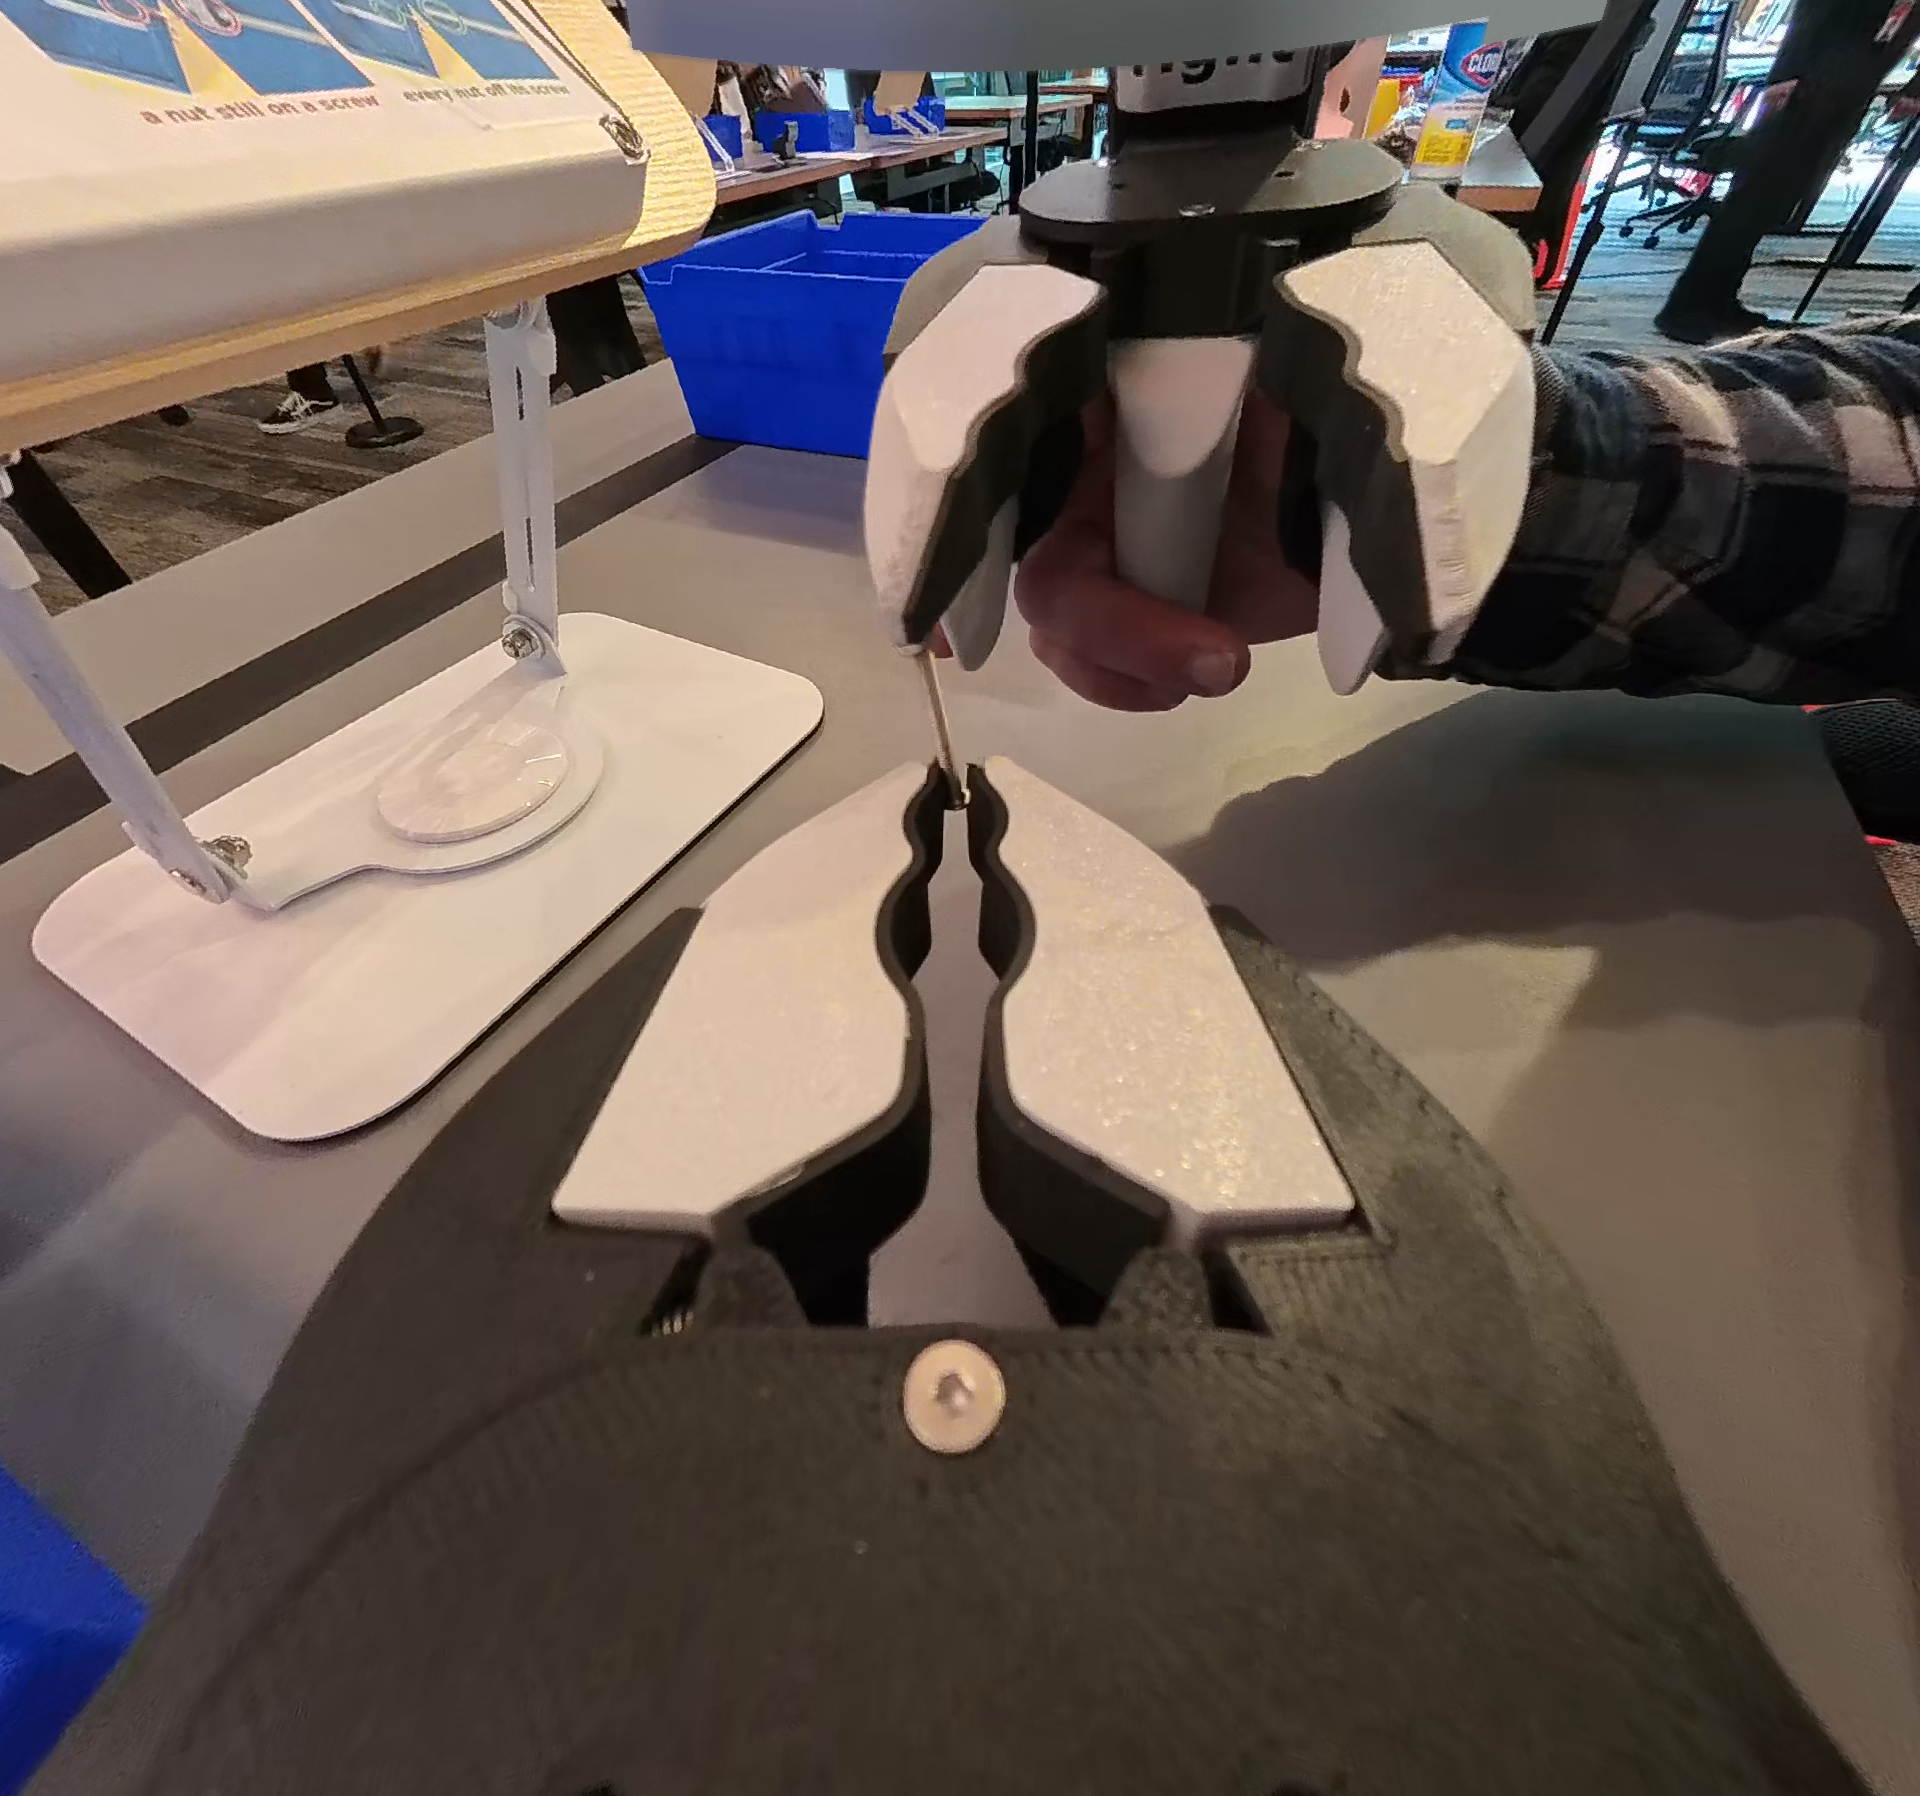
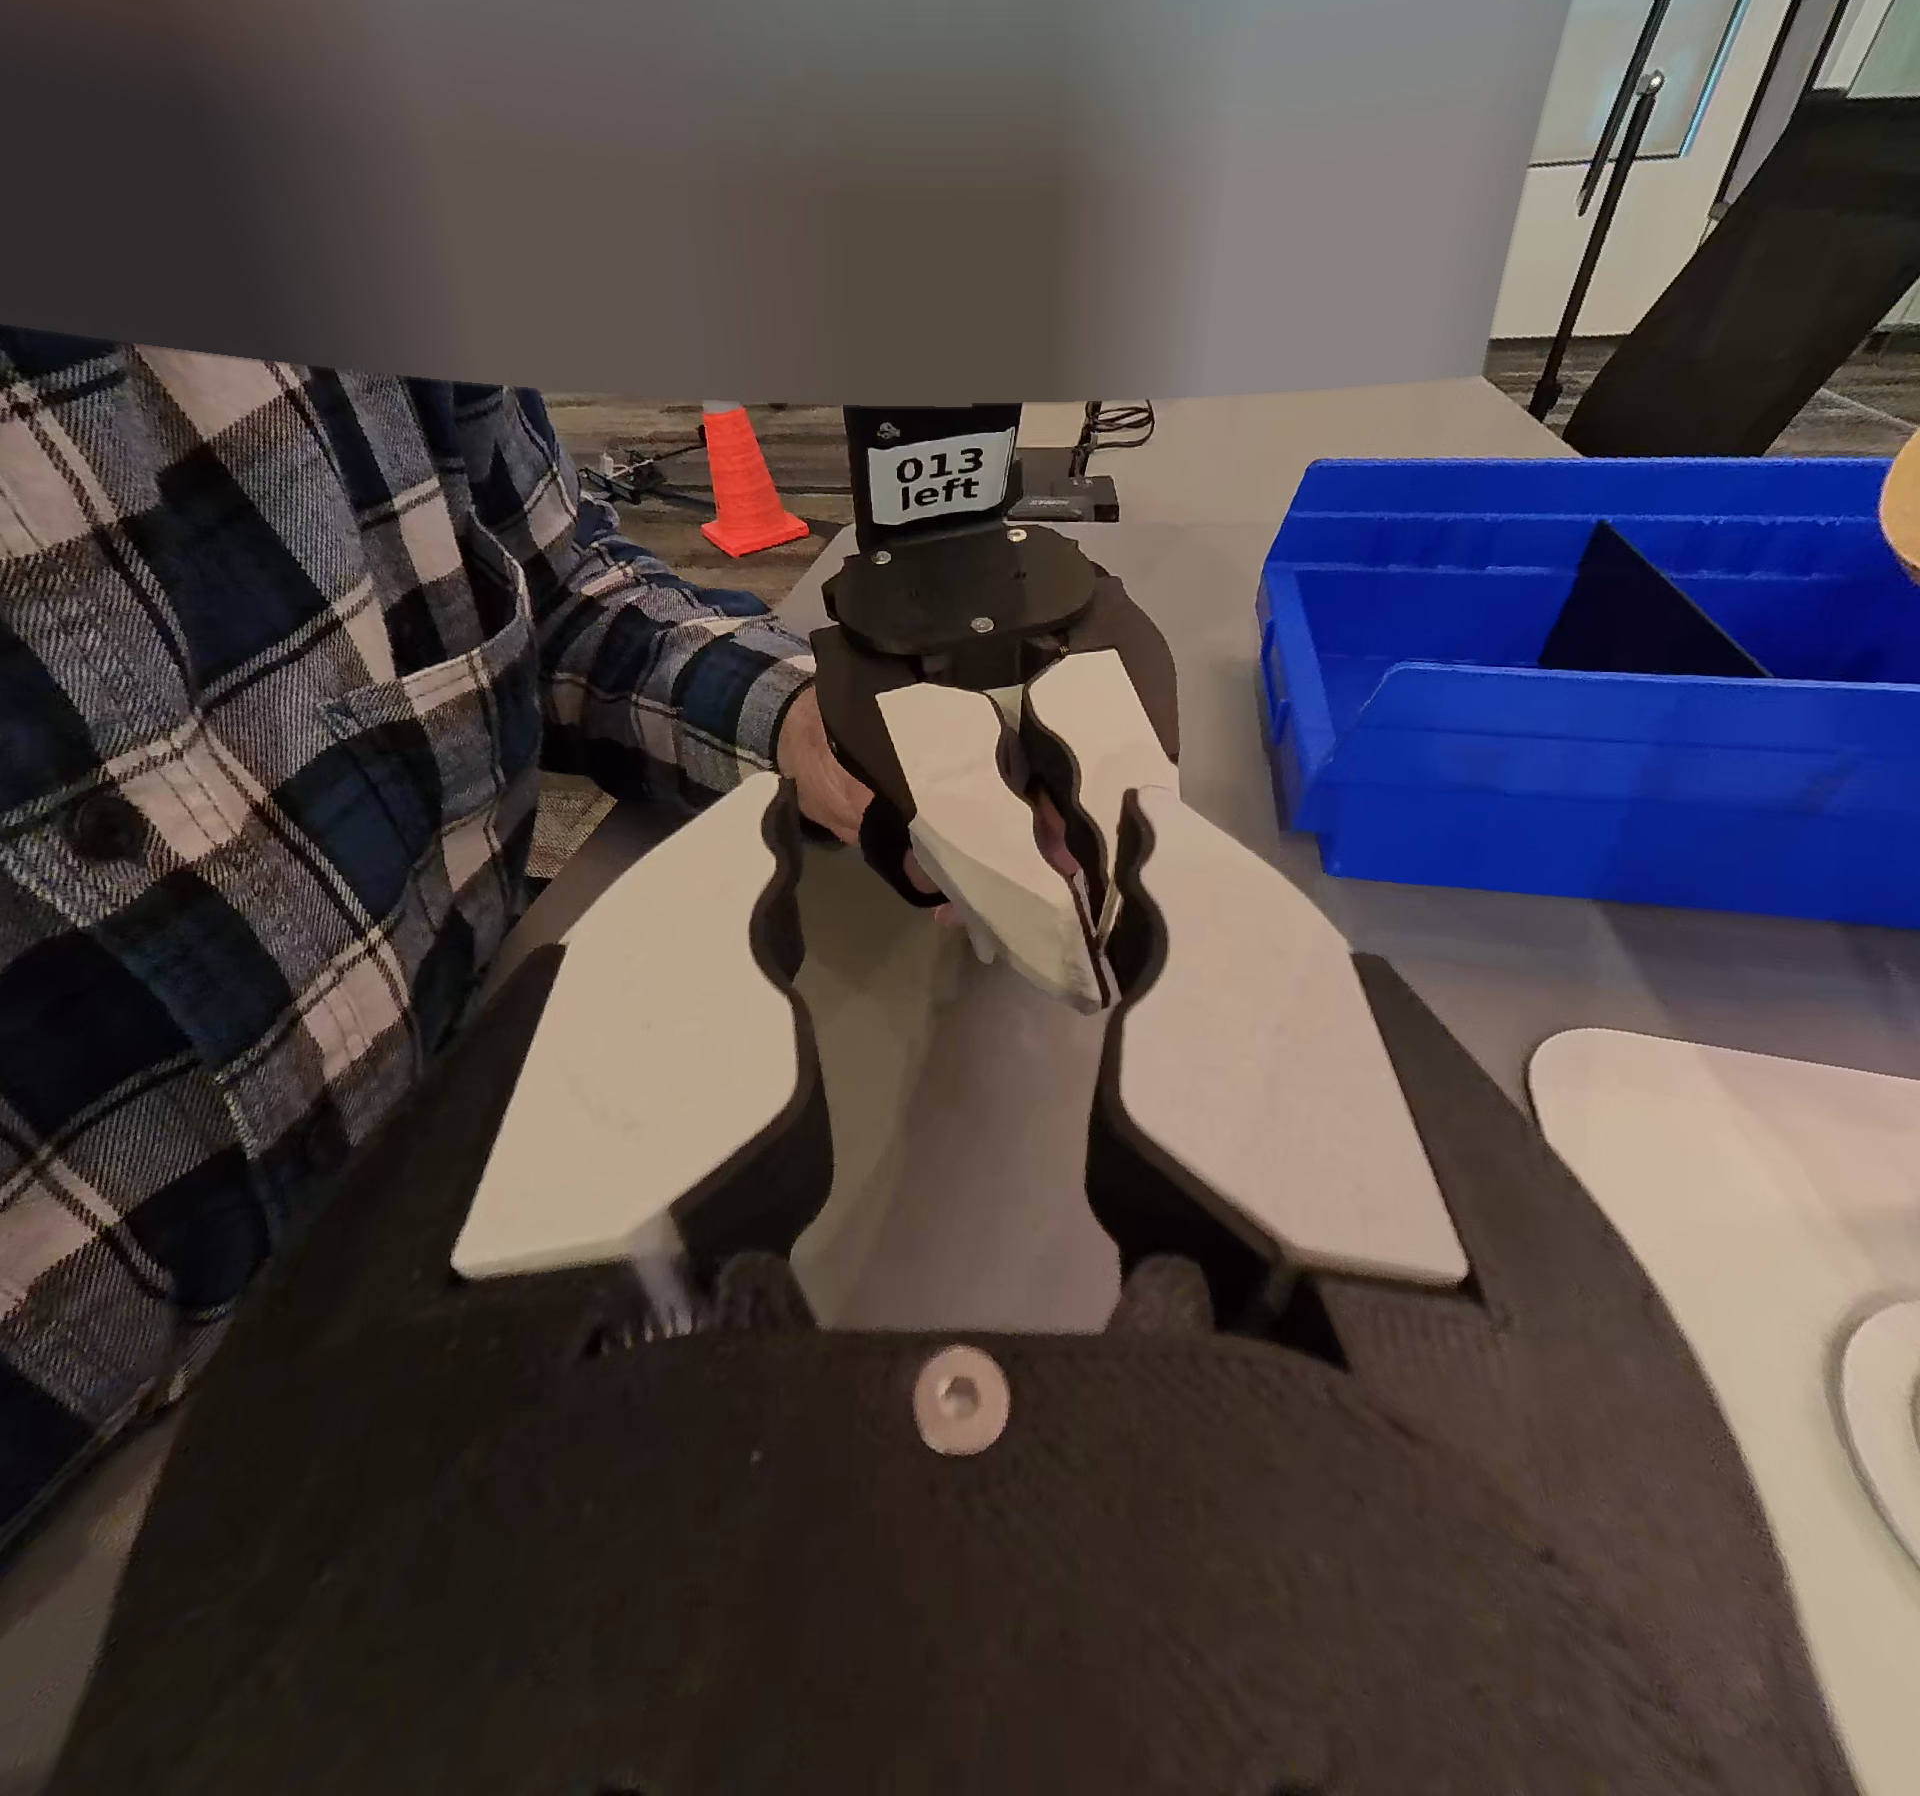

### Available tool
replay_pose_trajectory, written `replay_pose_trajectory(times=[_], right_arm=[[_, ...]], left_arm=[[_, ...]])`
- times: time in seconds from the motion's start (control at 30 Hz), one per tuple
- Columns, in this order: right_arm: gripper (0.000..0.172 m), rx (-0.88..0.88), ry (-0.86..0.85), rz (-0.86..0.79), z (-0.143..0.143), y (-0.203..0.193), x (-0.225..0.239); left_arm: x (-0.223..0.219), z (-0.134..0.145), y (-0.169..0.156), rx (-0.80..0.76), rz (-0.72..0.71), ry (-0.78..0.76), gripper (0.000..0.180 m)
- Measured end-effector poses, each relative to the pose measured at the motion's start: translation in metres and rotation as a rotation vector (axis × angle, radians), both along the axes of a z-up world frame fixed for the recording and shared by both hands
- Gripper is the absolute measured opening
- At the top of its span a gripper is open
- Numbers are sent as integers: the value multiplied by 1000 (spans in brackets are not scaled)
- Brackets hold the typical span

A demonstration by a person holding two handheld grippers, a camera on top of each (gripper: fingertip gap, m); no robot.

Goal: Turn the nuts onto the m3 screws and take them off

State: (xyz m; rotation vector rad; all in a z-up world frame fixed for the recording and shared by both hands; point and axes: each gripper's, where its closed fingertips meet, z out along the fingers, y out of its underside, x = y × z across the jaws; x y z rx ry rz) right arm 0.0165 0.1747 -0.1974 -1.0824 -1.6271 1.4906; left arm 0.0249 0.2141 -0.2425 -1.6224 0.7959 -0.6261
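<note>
The left gripper (image 1: 951, 782) is closed on the lower end of a thin silver metal screw (image 1: 943, 723), its white fingertips (image 1: 894, 811) pinching it above the grey table (image 1: 1455, 915). The right gripper (image 2: 961, 842) gapes wide; one of its fingertips (image 1: 914, 624) seems to touch the screw's upper end, though that contact is hard to judge. A white metal stand (image 1: 416, 967) sits at the left, a blue plastic bin (image 1: 790, 344) farther back.

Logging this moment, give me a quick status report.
Left tool shut on screw. Right tool open, one finger touching screw's far end. Stand left, bin behind.
</note>
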Motion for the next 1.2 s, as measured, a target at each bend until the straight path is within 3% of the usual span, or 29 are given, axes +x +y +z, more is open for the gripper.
replay_pose_trajectory(times=[0.53, 0.9, 1.2], right_arm=[[56, -7, 24, -50, 5, 9, -1], [22, -90, -31, -124, -6, 23, -7], [6, -108, -52, -137, -10, 27, -6]], left_arm=[[0, 1, 0, 7, 1, 3, 3], [3, -1, -1, 55, 20, 84, 4], [3, -1, -1, 59, 23, 83, 4]])
